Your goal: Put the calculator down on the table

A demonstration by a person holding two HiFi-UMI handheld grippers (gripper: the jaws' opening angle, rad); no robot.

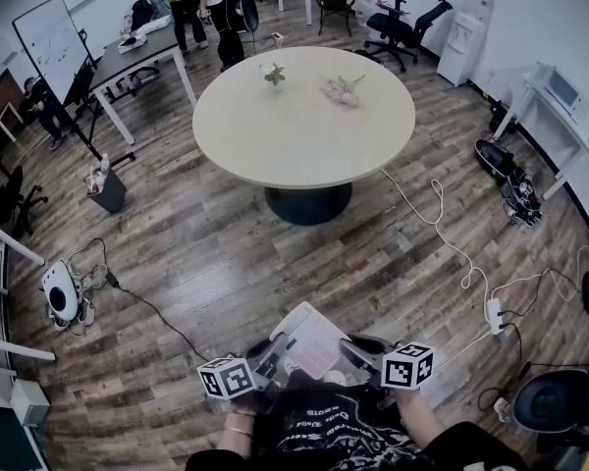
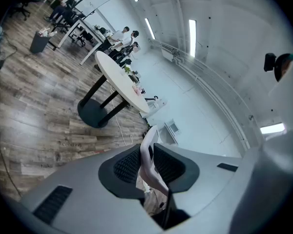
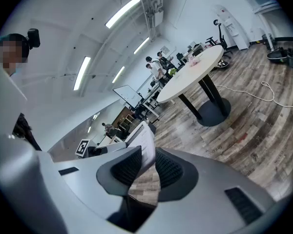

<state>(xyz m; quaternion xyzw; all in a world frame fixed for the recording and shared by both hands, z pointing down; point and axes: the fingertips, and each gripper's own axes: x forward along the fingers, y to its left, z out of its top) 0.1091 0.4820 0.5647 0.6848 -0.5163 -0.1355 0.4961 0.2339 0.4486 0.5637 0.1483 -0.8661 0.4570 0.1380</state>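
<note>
Low at the near edge of the head view, close to the person's body, the calculator [image 1: 312, 340] is being held in the air between two claws. The left claw [image 1: 268, 356] is pinching one side edge of it, and the right claw [image 1: 355, 356] is pinching the opposite edge. Each gripper view is showing the thin pale casing wedged between ribbed pads. Both claws are pointing a little downward. The round tabletop [image 1: 304, 130] is standing well apart, across a stretch of wooden floor [image 1: 226, 253], and is carrying a small plant [image 1: 274, 74] and a pink object [image 1: 344, 89] toward its far side. Progress, as judged: the calculator is already in hand, while the carry across, the lowering and the release are all remaining.
</note>
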